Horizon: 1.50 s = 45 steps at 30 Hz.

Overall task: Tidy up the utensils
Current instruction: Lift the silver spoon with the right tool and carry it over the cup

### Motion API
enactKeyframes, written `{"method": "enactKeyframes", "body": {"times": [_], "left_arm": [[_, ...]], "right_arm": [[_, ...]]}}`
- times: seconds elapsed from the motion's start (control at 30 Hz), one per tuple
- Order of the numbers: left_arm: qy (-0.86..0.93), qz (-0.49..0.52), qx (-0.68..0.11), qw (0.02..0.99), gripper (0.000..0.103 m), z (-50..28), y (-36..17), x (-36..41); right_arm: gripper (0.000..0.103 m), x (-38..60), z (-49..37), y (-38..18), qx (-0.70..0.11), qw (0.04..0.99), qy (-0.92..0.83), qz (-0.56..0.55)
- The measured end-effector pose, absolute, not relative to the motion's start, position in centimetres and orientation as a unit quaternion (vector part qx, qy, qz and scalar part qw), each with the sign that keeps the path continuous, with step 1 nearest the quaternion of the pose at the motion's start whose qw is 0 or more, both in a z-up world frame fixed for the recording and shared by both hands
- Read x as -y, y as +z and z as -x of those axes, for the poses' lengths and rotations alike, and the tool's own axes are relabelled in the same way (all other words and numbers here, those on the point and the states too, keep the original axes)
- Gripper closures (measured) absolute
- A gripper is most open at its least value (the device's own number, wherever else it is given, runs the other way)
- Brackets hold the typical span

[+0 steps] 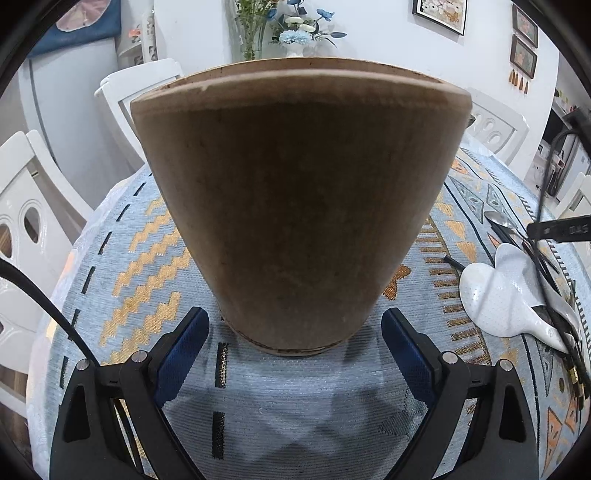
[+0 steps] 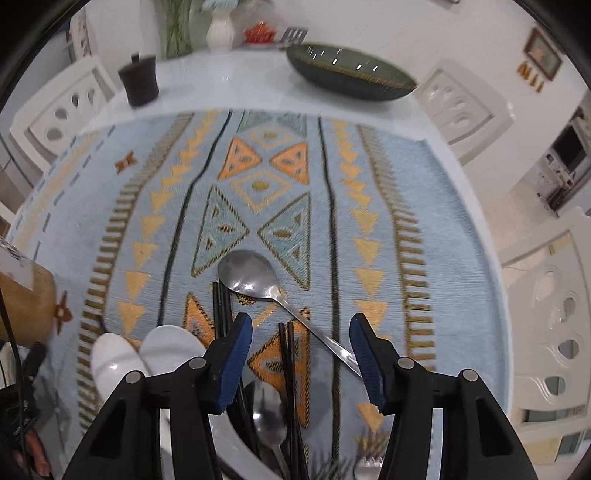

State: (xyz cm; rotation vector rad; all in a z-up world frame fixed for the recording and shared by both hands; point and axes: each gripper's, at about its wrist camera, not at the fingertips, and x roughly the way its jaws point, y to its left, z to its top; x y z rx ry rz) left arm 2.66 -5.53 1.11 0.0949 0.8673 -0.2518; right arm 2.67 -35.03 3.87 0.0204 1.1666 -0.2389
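Observation:
A tall brown wooden utensil holder (image 1: 299, 206) stands upright on the patterned cloth and fills the left wrist view. My left gripper (image 1: 295, 317) is open, its blue pads on either side of the holder's base with a small gap on each side. In the right wrist view my right gripper (image 2: 301, 328) is open and points down over a pile of utensils. A metal spoon (image 2: 251, 275) lies just ahead, its handle running back between the fingers. Black chopsticks (image 2: 290, 354) and a second metal spoon (image 2: 267, 410) lie beneath. A white ceramic spoon (image 2: 114, 358) lies to the left.
The holder (image 2: 26, 302) shows at the left edge of the right wrist view. On the bare white table beyond the cloth are a dark green oval dish (image 2: 351, 74), a dark cup (image 2: 140, 81) and a white vase (image 2: 220, 29). White chairs (image 2: 458, 107) ring the table.

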Motion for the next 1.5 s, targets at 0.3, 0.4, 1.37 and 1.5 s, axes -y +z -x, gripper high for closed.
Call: {"method": "enactKeyframes", "body": {"times": [0.3, 0.4, 1.37, 1.5], "left_arm": [[-0.115, -0.045, -0.426, 0.896, 0.009, -3.1, 0.8, 5.3], [-0.114, -0.046, -0.429, 0.895, 0.009, -3.0, 0.8, 5.4], [-0.113, -0.045, -0.431, 0.894, 0.009, -3.6, 0.4, 5.3], [-0.113, -0.043, -0.429, 0.895, 0.009, -3.4, 0.4, 5.1]], "right_arm": [[0.050, 35.2, -5.0, 1.2, -0.571, 0.816, -0.084, -0.019], [0.053, 35.5, -5.8, 1.1, -0.565, 0.820, -0.089, -0.029], [0.099, 37.0, -3.5, 10.2, -0.457, 0.884, -0.055, -0.083], [0.099, 36.6, -1.9, 12.7, -0.425, 0.897, -0.049, -0.112]]}}
